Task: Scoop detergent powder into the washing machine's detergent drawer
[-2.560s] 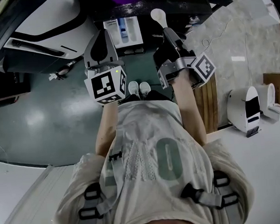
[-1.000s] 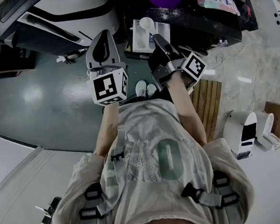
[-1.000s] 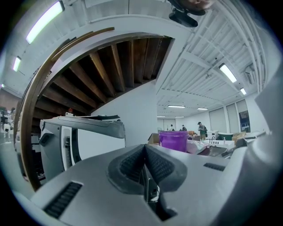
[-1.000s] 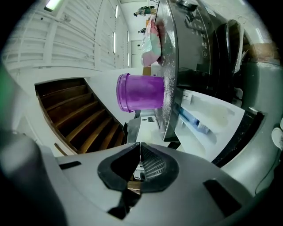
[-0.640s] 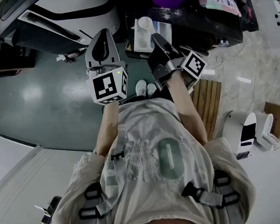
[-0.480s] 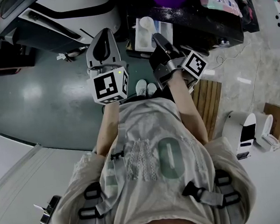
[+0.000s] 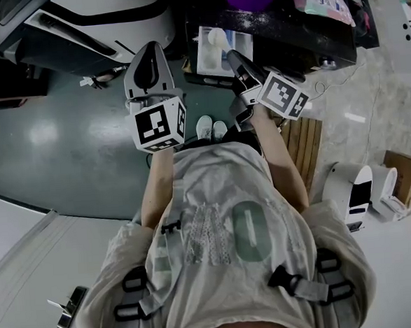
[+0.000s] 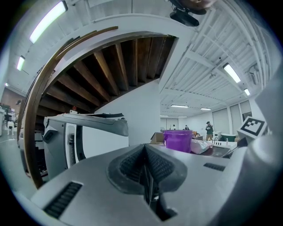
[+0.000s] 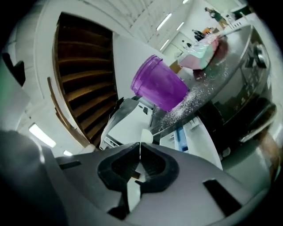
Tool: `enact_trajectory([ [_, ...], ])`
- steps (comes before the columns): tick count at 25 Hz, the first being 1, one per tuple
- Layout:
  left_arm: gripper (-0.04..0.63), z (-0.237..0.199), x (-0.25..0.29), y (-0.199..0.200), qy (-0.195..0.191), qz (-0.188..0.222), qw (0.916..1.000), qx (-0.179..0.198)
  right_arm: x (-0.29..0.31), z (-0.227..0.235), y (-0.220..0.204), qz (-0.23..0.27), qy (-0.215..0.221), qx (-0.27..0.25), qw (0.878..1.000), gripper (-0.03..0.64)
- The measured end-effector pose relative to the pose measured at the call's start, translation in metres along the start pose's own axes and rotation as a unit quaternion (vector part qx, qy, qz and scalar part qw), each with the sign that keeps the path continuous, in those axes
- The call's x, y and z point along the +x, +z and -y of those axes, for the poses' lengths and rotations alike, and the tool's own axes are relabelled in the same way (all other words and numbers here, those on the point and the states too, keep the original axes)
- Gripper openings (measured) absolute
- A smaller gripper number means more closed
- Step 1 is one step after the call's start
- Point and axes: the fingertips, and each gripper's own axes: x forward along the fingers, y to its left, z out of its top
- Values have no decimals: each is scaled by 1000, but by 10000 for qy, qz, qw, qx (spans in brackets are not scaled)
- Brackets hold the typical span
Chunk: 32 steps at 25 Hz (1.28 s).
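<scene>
Over the drawer (image 7: 209, 61), the scoop (image 7: 217, 37) is sticking out at eleven o'clock from the outstretched right gripper (image 7: 233, 55) — jaws clamping its handle; the left gripper (image 7: 147, 53) is hovering closed, empty.

Glossy green floor (image 7: 43, 150); apparently a wooden staircase (image 8: 110, 57) overhead.

Smooth white plastic scoop (image 9: 146, 136) at right gripper (image 9: 139, 149) tips. Beyond it, translucent purple plastic tub (image 9: 160, 90). Matt ribbed pads (image 9: 155, 167) (rubbery look). Glossy floor (image 7: 64, 155) below.
</scene>
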Motion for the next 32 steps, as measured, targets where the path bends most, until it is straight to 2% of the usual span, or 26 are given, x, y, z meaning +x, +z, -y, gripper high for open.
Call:
enact_trajectory([
  [3,20,-3,1,-1,34,5,10000,-22,3,1,-5,-244,-222,-741,9967,9],
  [7,20,-8,1,-4,95,-26,9999,-37,8,1,-10,-471,-436,-1546,9859,9],
  [15,20,-17,-1,-11,157,-74,9998,-6,14,0,-21,-785,-714,-2627,9590,9],
  [18,20,-17,-2,-12,151,-88,9998,-4,14,0,-24,-900,-851,-3152,9409,9],
  [22,20,-18,-2,-12,122,-86,9999,-27,16,-2,-27,-977,-942,-3608,9227,9],
  [24,20,-19,-2,-12,120,-73,9999,-16,16,-3,-28,-1018,-1012,-3892,9099,9],
  [32,20,-17,0,-19,84,-145,9999,24,18,0,-29,-1214,-1339,-5172,8366,9],
])
